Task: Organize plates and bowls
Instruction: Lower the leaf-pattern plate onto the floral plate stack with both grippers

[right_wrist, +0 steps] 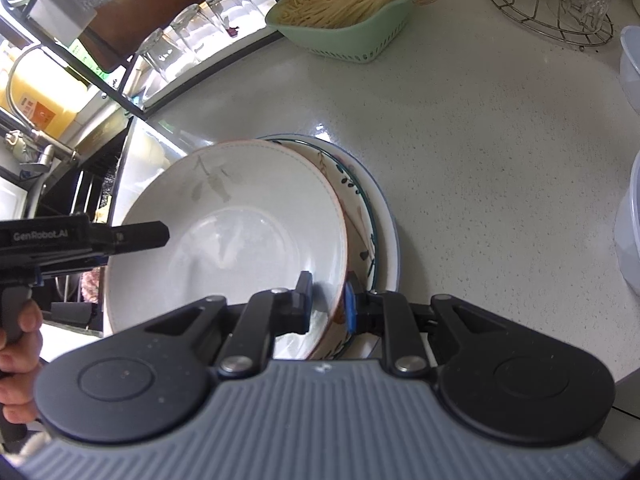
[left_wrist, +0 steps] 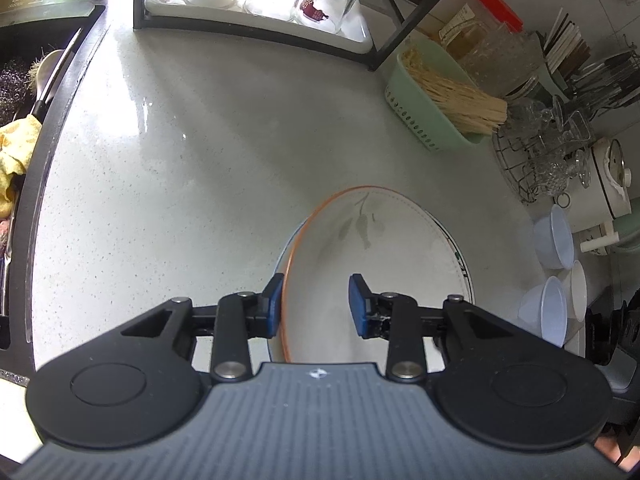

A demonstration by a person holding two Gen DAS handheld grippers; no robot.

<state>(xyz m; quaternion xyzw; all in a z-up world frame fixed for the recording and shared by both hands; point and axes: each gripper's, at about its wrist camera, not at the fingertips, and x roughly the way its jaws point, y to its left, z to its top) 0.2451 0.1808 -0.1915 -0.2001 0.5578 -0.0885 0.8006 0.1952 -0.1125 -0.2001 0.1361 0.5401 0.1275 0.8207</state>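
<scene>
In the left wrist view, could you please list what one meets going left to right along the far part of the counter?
Sink → tray of upturned glasses → green basket of chopsticks → wire rack of glassware → white pot.

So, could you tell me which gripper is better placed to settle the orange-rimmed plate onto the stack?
The right gripper, probably: its fingers straddle the orange-rimmed plate rim, apparently gripping it, tilted over the floral plate. The left gripper is open, one finger outside the rim, one over the plate.
</scene>
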